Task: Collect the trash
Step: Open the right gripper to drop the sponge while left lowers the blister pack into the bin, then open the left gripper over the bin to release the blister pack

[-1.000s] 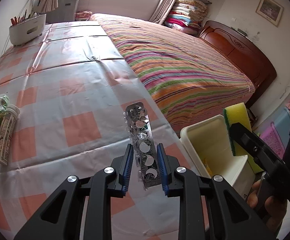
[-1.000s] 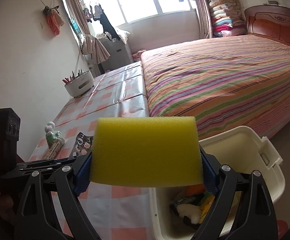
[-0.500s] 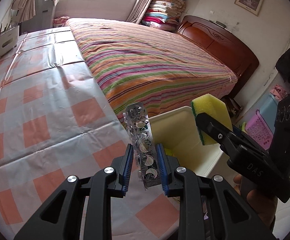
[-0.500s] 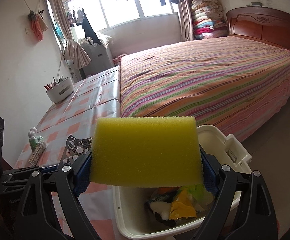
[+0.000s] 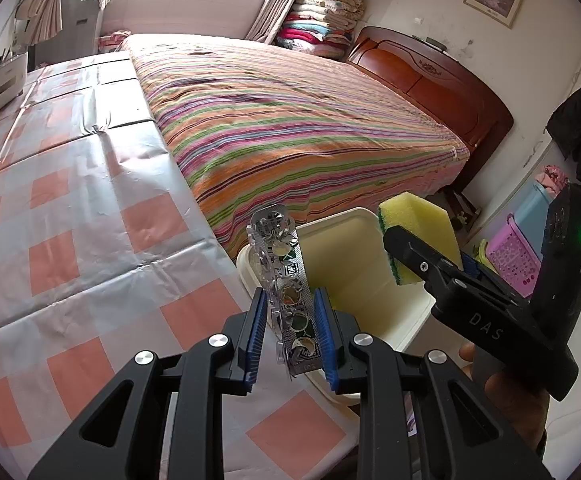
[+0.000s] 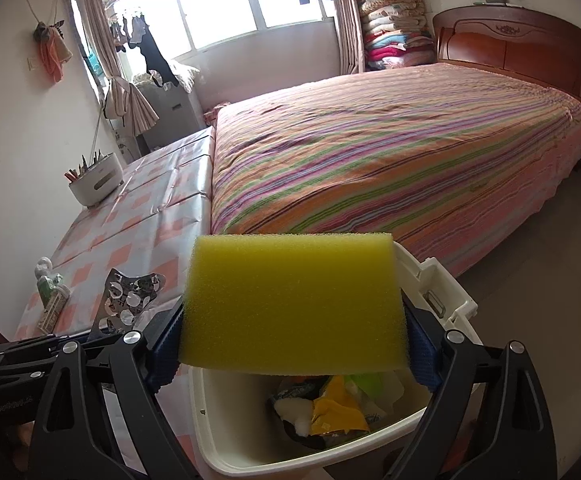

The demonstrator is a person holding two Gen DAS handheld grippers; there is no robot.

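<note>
Your left hand-held gripper (image 5: 290, 332) pinches an empty blister pack (image 5: 286, 280), centre of frame, above the tabletop (image 5: 90, 200) edge. Your right hand-held gripper (image 6: 294, 336) clamps a yellow sponge (image 6: 290, 300) over the white trash bin (image 6: 450, 296), lower-centre w/ wrappers inside.

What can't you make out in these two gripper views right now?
- Bin contents: right wrist view, the sponge covers most of them.
- Blister pack print: left wrist view, too small to read.
- Bin floor: left wrist view, hidden behind the left gripper.
- Tube label: right wrist view, too small.
</note>
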